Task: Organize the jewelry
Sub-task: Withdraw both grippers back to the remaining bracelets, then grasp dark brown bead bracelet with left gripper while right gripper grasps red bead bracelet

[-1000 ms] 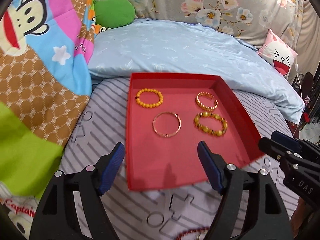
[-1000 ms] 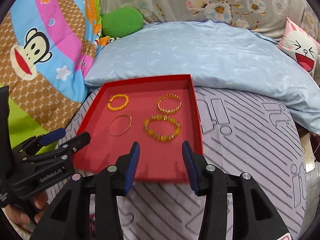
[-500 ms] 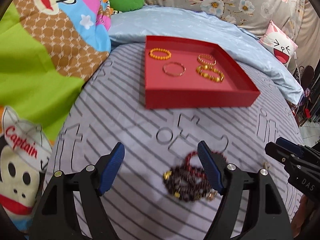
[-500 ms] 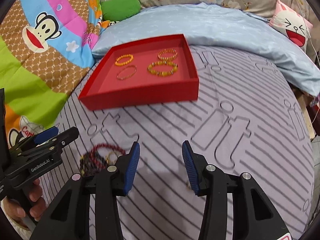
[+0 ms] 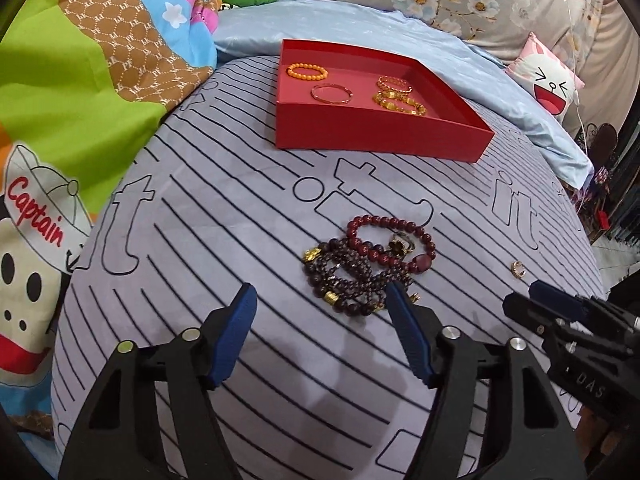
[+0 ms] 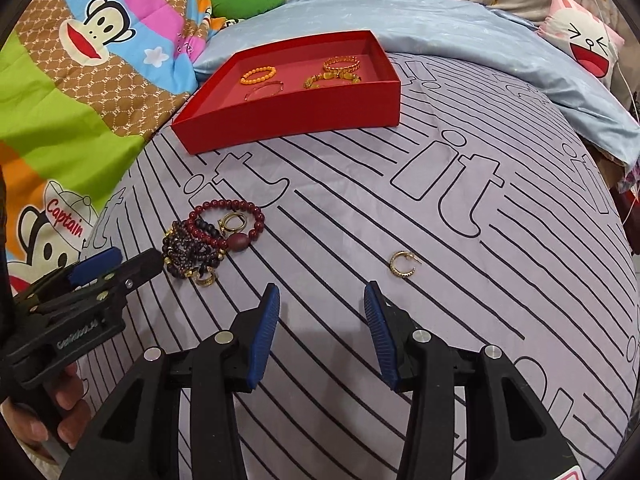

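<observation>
Both of your grippers have pulled back from the red tray since a second ago; it then filled the middle of each view and now sits in the upper half, and a heap of jewelry that was out of sight lies just ahead of your fingers.

Your left gripper has its jaws closing with nothing between them. The tip of its right-hand finger overlaps the lower right edge of the dark bead pile in the frame; you cannot tell whether it touches. A dark red bead bracelet lies at the top of that pile, at centre right of the left view.

Your right gripper stands partly open and empty, low in the centre of its view, over bare striped bedsheet. A small gold hoop earring lies alone on the sheet just above and to the right of its right finger, well apart from the pile at centre left.

Inside the tray you have four pieces: an orange bead bracelet at its upper left, a thin gold bangle below it, a gold chain bracelet at upper right, and a chunky yellow bead bracelet under that.

Your hand holding the left gripper shows at the lower left of the right view.
</observation>
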The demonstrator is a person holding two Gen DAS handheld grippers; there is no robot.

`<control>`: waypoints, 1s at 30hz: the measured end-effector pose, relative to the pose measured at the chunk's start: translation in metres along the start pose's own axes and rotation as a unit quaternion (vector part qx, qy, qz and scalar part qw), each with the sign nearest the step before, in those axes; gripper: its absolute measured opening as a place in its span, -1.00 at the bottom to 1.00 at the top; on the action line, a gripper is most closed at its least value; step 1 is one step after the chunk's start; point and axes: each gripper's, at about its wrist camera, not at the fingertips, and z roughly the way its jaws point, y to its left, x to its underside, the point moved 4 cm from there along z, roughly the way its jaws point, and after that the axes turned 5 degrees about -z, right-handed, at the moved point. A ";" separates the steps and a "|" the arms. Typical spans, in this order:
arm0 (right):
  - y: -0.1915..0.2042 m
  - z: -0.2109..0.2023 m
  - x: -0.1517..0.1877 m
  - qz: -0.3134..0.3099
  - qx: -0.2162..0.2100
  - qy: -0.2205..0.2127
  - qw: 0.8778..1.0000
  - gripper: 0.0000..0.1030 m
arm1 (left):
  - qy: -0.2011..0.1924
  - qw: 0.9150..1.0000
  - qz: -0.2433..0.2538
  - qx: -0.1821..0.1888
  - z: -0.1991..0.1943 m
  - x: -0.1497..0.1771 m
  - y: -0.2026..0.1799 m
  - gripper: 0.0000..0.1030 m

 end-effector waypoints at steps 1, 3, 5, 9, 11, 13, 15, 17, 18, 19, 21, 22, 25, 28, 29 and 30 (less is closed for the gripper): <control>0.000 -0.001 0.000 0.000 0.000 -0.001 1.000 -0.16 | 0.000 1.000 -0.002 0.001 0.001 -0.002 -0.001 0.18; -0.001 -0.002 -0.001 0.001 0.001 -0.003 1.000 -0.16 | 0.001 1.000 -0.007 0.004 0.005 -0.008 -0.002 0.15; -0.002 -0.002 -0.002 0.001 0.000 -0.004 1.000 -0.16 | 0.005 1.000 -0.012 0.007 0.010 -0.012 -0.004 0.09; -0.002 -0.001 -0.003 0.001 -0.001 -0.004 1.000 -0.16 | 0.018 1.000 -0.012 0.009 0.024 -0.016 -0.009 -0.07; -0.002 0.000 -0.003 0.000 -0.002 -0.003 1.000 -0.16 | 0.023 1.000 -0.008 0.007 0.029 -0.017 -0.011 -0.18; 0.000 0.002 -0.004 0.000 -0.004 -0.001 1.000 -0.16 | 0.025 1.000 -0.004 0.002 0.033 -0.017 -0.013 -0.25; 0.001 0.004 -0.004 -0.002 -0.006 0.000 1.000 -0.16 | 0.026 1.000 -0.001 0.006 0.033 -0.017 -0.013 -0.39; 0.003 0.005 -0.006 -0.003 -0.007 0.000 1.000 -0.16 | 0.025 1.000 0.000 0.009 0.032 -0.017 -0.013 -0.80; 0.003 0.006 -0.006 -0.004 -0.008 0.001 1.000 -0.16 | 0.027 1.000 -0.001 0.016 0.032 -0.017 -0.012 -0.90; 0.004 0.007 -0.007 -0.004 -0.009 0.001 1.000 -0.16 | 0.030 0.999 -0.004 0.021 0.031 -0.017 -0.011 -0.92; 0.005 0.008 -0.008 -0.005 -0.011 0.001 1.000 -0.16 | 0.027 0.999 -0.004 0.022 0.029 -0.017 -0.009 -0.94; 0.006 0.008 -0.010 -0.006 -0.011 0.000 1.000 -0.16 | 0.026 0.999 -0.003 0.022 0.027 -0.017 -0.009 -1.00; 0.008 0.009 -0.015 -0.008 -0.013 -0.001 1.000 -0.16 | 0.024 0.999 -0.002 0.027 0.021 -0.015 -0.007 -1.00; 0.011 0.011 -0.020 -0.010 -0.015 -0.003 1.000 -0.16 | 0.019 0.999 -0.001 0.031 0.013 -0.013 -0.006 -1.00; 0.012 0.012 -0.022 -0.012 -0.015 -0.004 1.000 -0.16 | 0.019 0.999 -0.002 0.034 0.011 -0.012 -0.005 -1.00; 0.014 0.013 -0.024 -0.014 -0.015 -0.005 1.000 -0.16 | 0.019 0.999 -0.002 0.034 0.010 -0.012 -0.004 -1.00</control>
